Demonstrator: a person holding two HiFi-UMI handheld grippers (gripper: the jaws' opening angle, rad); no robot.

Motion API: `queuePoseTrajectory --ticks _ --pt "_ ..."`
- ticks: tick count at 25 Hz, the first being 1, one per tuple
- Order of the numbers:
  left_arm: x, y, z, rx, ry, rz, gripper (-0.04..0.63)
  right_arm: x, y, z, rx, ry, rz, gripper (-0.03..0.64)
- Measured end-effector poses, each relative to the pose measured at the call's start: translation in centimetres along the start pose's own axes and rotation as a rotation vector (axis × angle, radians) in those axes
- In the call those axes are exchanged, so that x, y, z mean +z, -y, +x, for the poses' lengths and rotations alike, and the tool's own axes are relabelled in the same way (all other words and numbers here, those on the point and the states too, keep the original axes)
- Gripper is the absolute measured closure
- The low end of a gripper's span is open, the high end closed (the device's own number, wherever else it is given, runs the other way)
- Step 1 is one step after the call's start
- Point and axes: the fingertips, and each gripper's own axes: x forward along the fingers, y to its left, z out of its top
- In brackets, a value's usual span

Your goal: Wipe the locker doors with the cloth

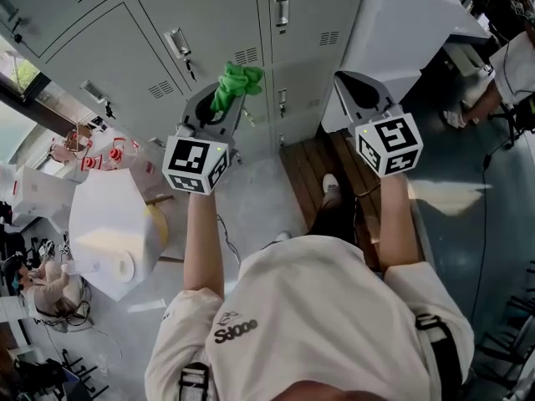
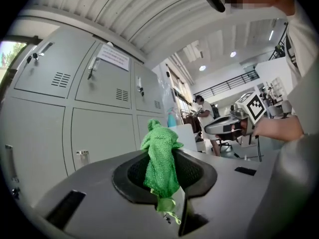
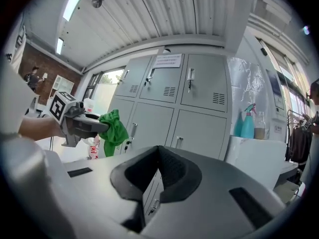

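Left tongs [image 2: 164, 177] clamped on green cloth [image 2: 160, 156] — cloth bunched, pointing to 12 o'clock, apart from locker doors [image 1: 209, 19]. Right tongs [image 3: 157, 176] at 1 o'clock, jaws together, empty. Judgement: cloth off doors — wiping apparently all left to do.

A teal spray bottle [image 3: 247, 122] stands on a white cabinet [image 3: 259, 156].
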Motion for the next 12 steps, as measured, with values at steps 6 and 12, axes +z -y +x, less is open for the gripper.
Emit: queuePoseTrajectory --ticks 6,12 --pt "0.22 -0.03 -0.22 0.010 0.006 0.023 0.499 0.00 -0.89 0.37 0.021 -0.011 -0.010 0.609" --pt "0.23 -0.22 -0.01 0.009 0.005 0.039 0.499 -0.06 -1.06 0.69 0.020 -0.014 -0.009 0.609"
